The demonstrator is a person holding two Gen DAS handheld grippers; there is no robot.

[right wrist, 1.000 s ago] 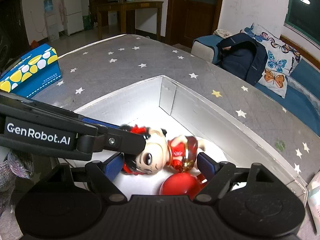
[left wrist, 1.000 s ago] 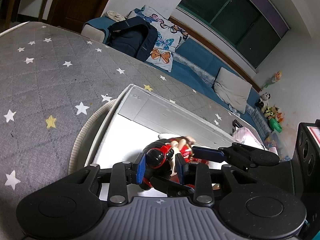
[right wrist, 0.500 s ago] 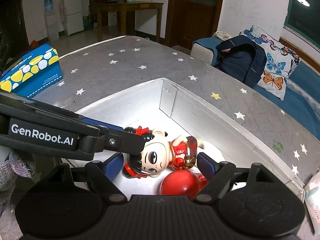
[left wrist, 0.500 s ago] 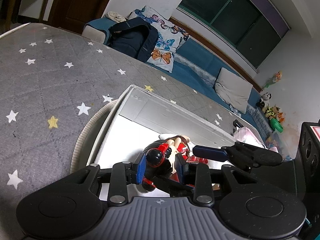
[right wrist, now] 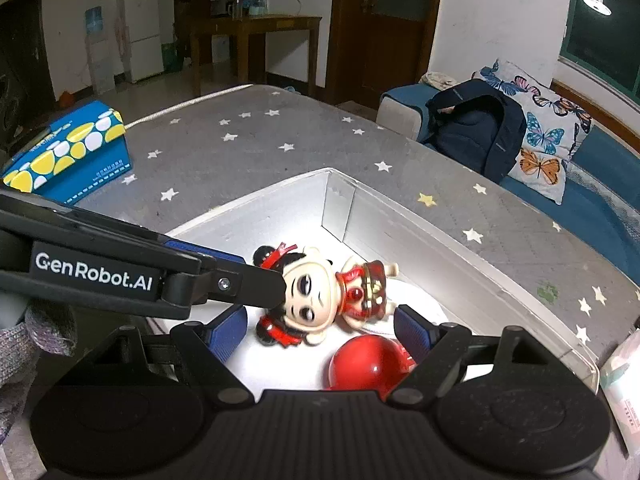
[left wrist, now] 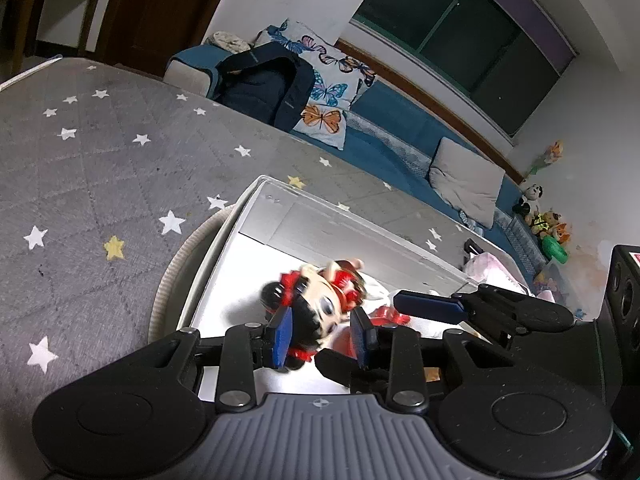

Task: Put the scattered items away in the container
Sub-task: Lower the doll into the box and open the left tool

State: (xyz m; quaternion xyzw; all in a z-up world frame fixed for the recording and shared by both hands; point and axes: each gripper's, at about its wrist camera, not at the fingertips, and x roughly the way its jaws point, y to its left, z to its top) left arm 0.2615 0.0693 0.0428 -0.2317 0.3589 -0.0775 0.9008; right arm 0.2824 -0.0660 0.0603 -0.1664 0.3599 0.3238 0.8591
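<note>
A doll in a red dress with black hair buns (right wrist: pixel 320 300) lies on its back on the floor of the white box (right wrist: pixel 440 248). In the left wrist view the doll (left wrist: pixel 316 304) is blurred and lies just past my left gripper (left wrist: pixel 322 338), whose blue pads stand apart on either side of its head. The left gripper also shows in the right wrist view (right wrist: pixel 256 284), its tip at the doll's head. My right gripper (right wrist: pixel 320 332) is open over the box, with a red round object (right wrist: pixel 368 364) below it.
The box stands on a grey star-patterned mattress (right wrist: pixel 248 140). A blue and yellow carton (right wrist: pixel 68 148) lies at the left. A dark backpack (right wrist: pixel 476 128) and butterfly pillow (right wrist: pixel 548 136) sit on the sofa behind. A pale packet (right wrist: pixel 620 376) lies by the box's right edge.
My left gripper has opened and let go of the doll, which has dropped flat onto the box floor. The right gripper has stayed open above the box.
</note>
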